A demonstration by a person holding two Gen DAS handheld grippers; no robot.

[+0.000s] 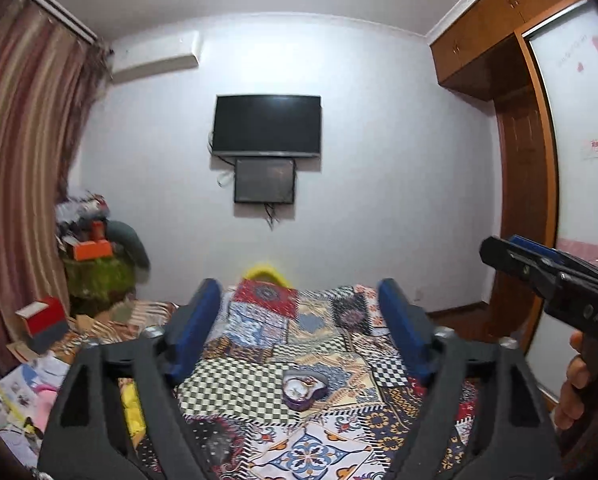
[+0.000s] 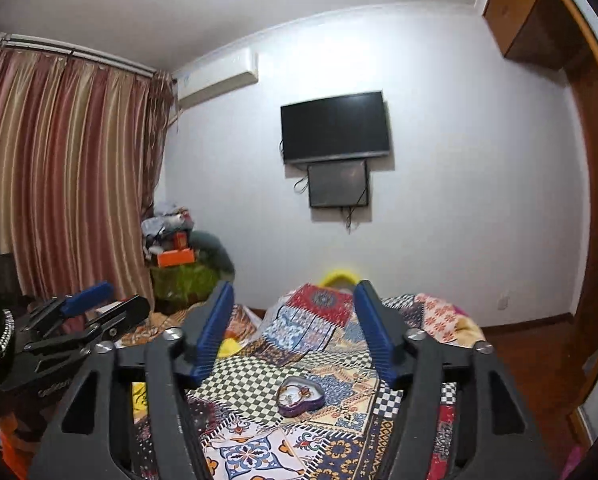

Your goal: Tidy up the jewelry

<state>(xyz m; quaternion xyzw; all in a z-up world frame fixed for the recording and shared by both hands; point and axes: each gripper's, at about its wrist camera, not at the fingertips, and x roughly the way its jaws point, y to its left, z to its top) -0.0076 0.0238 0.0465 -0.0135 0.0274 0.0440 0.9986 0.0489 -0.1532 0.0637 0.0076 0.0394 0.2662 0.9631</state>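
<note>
While both our grippers, left and right, gape empty, the heart-shaped jewelry dish lies ahead-below, between them.

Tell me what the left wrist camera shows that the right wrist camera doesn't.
Only the left wrist view shows the red box by the curtain, the papers at lower left, and the person's hand behind the right claw.

Only the right wrist view shows the left claw from the side, jaws apart, and the wall socket.

Both show the purple heart-shaped jewelry box lying open on the patchwork bedspread, the television, the air conditioner and the wardrobe.
</note>
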